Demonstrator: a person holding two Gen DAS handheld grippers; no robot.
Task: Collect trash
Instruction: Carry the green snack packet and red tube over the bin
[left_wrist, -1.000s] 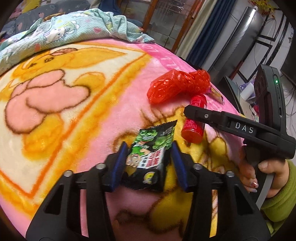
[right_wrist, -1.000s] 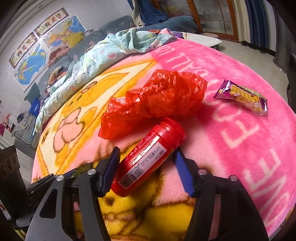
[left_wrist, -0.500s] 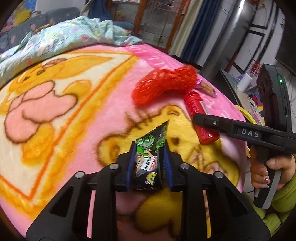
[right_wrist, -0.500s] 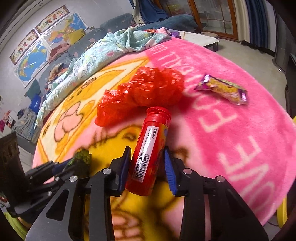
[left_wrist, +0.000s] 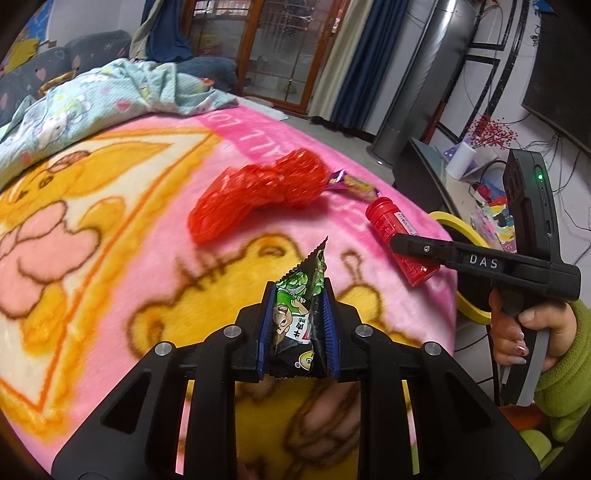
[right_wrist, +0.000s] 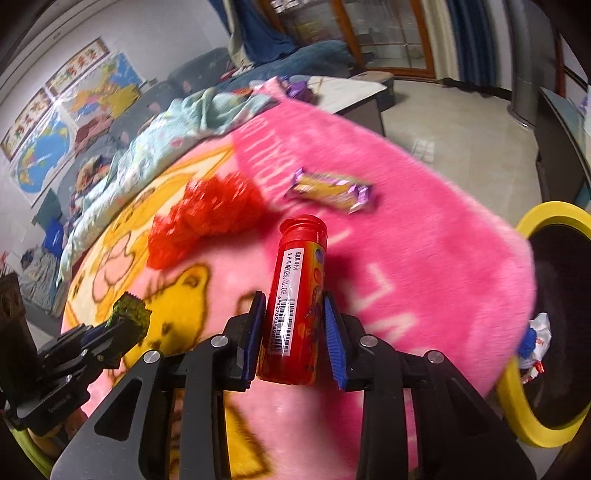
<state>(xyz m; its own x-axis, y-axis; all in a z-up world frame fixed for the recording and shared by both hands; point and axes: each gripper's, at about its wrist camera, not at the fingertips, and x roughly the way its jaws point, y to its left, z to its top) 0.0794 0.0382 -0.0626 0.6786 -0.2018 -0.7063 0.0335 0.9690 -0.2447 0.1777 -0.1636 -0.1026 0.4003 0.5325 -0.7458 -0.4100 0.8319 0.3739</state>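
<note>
Wrapper (left_wrist: 297, 325), tube (right_wrist: 297, 295) now lifted.

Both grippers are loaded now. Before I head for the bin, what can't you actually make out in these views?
- Yellow-rimmed bin: right wrist view, cut off by the frame edge; most of its inside is dark.
- Red tube: left wrist view, lower end behind the right gripper.
- Green snack packet: bottom hidden between the left gripper pads.
- Purple candy wrapper: print blurred.

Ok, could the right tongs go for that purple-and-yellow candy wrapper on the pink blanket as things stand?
Probably not yet. The right tongs are closing on the red plastic tube, so they are occupied. The purple-and-yellow candy wrapper lies in the open beyond them on the pink blanket, nothing covering it.
</note>
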